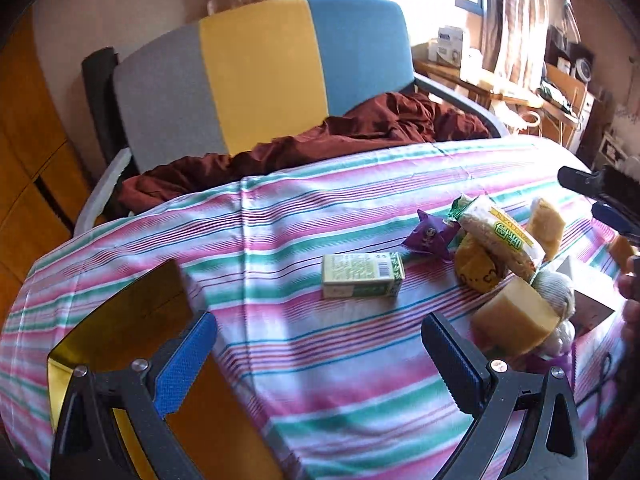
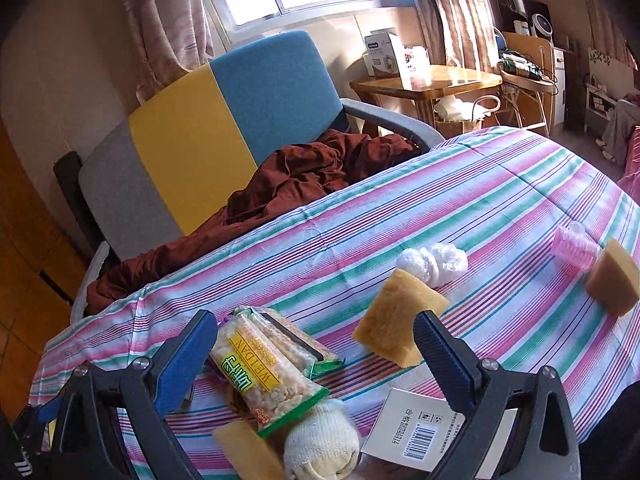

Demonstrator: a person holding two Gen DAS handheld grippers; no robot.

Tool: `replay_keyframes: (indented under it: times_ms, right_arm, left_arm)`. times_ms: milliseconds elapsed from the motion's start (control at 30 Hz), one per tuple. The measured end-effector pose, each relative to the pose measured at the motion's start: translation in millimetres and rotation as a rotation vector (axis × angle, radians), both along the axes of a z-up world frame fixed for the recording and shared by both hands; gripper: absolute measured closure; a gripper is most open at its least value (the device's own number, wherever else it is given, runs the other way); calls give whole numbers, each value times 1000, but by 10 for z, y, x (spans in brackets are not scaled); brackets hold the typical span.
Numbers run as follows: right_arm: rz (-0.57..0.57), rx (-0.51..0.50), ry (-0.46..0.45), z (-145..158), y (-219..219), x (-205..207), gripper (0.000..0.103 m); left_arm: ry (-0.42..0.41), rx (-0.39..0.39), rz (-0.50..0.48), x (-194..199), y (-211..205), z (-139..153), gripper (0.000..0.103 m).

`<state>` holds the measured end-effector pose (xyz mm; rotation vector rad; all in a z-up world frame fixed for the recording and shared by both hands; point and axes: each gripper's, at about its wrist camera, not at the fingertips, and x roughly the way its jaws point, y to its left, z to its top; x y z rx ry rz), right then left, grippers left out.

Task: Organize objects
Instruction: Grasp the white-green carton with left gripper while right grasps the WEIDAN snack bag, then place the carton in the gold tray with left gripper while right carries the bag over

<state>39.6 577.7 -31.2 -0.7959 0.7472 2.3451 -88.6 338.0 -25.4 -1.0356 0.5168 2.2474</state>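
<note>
Both tongs are spread wide, holding nothing. The left gripper hovers just short of the green box, lying flat crosswise. The snack packet runs diagonally between the right gripper fingers, untouched.

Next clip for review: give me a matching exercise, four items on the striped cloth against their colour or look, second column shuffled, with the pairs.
Things:
1. small carton
2. candy wrapper
3. rice cracker pack
4. ridged cup

Looks:
A. clear film with a yellow label
B. pink, see-through
C. purple, twisted ends
D. pale green with a barcode

Pairs: 1-D, 2-C, 3-A, 4-B
</note>
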Motion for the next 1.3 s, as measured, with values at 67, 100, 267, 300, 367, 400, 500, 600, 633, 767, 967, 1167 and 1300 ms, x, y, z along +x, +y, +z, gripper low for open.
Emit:
replay_keyframes:
  times_ms: [67,100,267,300,367,400,500,600,633,767,967,1167,1300]
  right_arm:
    - [11,-10,3,-6,-3,4,3]
    - [12,-9,-1,-12,-10,-10,3]
    - [26,-15,-10,-30,-6,-47,3]
    - [24,-15,-8,-32,-1,-46,3]
    - [17,-17,-4,-38,12,-39,3]
    - [15,-21,-3,-44,24,-42,3]
    - [9,-28,0,-60,50,-46,3]
    - [5,-32,7,-64,83,-36,3]
    - [4,-33,9,-67,90,-35,3]
    - [36,-43,12,-87,83,-83,3]
    - [216,9,-99,-201,-180,-417,3]
    - [294,122,-257,-412,-398,-654,3]
    - [300,118,-277,-480,-373,-691,5]
  left_arm:
    - [-5,-25,-3,-84,158,-87,0]
    - [-10,-32,-5,-121,208,-129,0]
    - [-46,-55,-9,-281,506,-299,0]
    - [-47,-68,-6,-316,556,-337,0]
    - [-52,-80,-1,-377,612,-400,0]
    - [-50,-86,2,-403,633,-429,0]
    - [-61,-106,2,-481,691,-527,0]
    - [-77,-123,3,-532,741,-623,0]
    - [-82,-122,2,-542,749,-640,3]
    - [-111,-114,-20,-528,758,-693,29]
    - [-97,-52,-28,-392,603,-552,29]
    - [-87,30,-40,-107,338,-300,29]
    - [-94,80,-28,51,117,-155,29]
